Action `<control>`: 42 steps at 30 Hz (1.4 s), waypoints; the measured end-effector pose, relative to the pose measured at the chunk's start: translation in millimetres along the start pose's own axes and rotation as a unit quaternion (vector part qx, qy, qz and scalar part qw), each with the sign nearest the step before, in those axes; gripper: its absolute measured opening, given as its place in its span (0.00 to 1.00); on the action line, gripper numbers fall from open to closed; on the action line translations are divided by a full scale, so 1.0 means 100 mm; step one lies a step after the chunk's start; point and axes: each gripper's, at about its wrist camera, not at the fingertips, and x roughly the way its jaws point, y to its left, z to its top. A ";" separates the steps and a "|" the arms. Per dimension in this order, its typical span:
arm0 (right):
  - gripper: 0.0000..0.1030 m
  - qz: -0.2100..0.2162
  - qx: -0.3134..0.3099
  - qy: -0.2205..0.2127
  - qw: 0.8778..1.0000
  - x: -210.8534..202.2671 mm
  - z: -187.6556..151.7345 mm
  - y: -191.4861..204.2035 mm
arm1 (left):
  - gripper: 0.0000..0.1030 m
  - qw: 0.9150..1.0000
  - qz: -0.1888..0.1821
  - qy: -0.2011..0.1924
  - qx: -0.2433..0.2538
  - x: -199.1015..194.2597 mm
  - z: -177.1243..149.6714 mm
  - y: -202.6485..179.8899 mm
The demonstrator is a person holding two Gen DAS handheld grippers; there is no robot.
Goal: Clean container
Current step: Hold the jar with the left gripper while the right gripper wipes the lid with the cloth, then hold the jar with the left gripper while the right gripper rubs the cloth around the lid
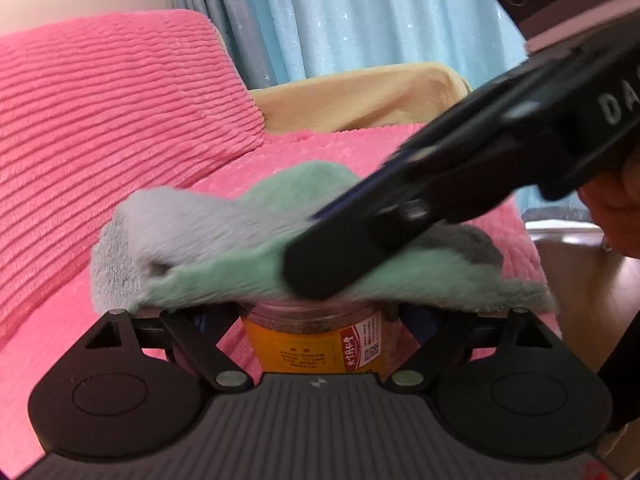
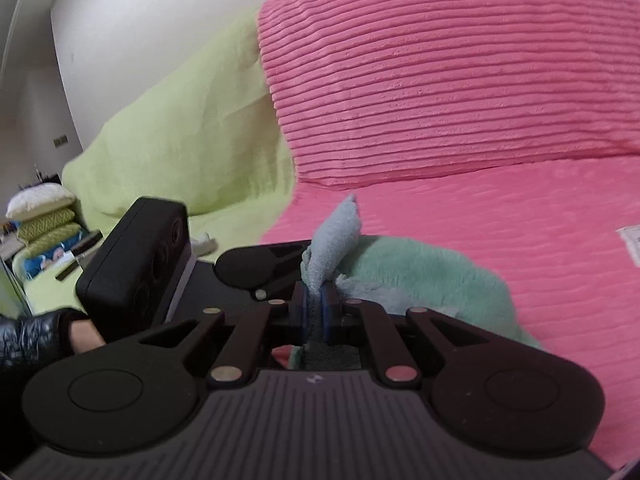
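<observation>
Left gripper (image 1: 316,312): jaws clamp the jar (image 1: 320,344).
Right gripper (image 2: 314,300): jaws pinch the cloth (image 2: 420,280), draped over the jar.

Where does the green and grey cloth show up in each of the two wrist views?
Left wrist view: cloth across the middle, draped over the jar, the right claw on it.
Right wrist view: cloth centre, a fold pinched in the right claw.
Shared landmark: the ribbed pink cushion.
</observation>
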 end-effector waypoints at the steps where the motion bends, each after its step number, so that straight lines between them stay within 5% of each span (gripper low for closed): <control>1: 0.04 -0.003 0.006 -0.006 1.000 0.02 0.02 -0.03 | 0.84 1.000 0.002 -0.001 0.005 0.00 0.00 -0.02; 9: 0.04 -0.091 0.025 -0.047 0.994 0.06 0.12 -0.30 | 0.84 1.000 0.006 -0.009 0.022 0.04 0.00 -0.07; 16: 0.04 -0.117 0.039 -0.040 0.992 -0.19 0.04 -0.42 | 0.84 1.000 0.006 -0.011 0.020 0.04 0.01 -0.08; 34: 0.05 -0.029 0.045 -0.029 0.998 -0.06 0.00 -0.14 | 0.84 1.000 -0.008 -0.007 0.006 0.10 0.00 0.19; 42: 0.04 -0.050 0.038 -0.048 0.997 0.14 0.08 -0.18 | 0.84 1.000 -0.008 -0.009 0.001 0.13 0.02 0.18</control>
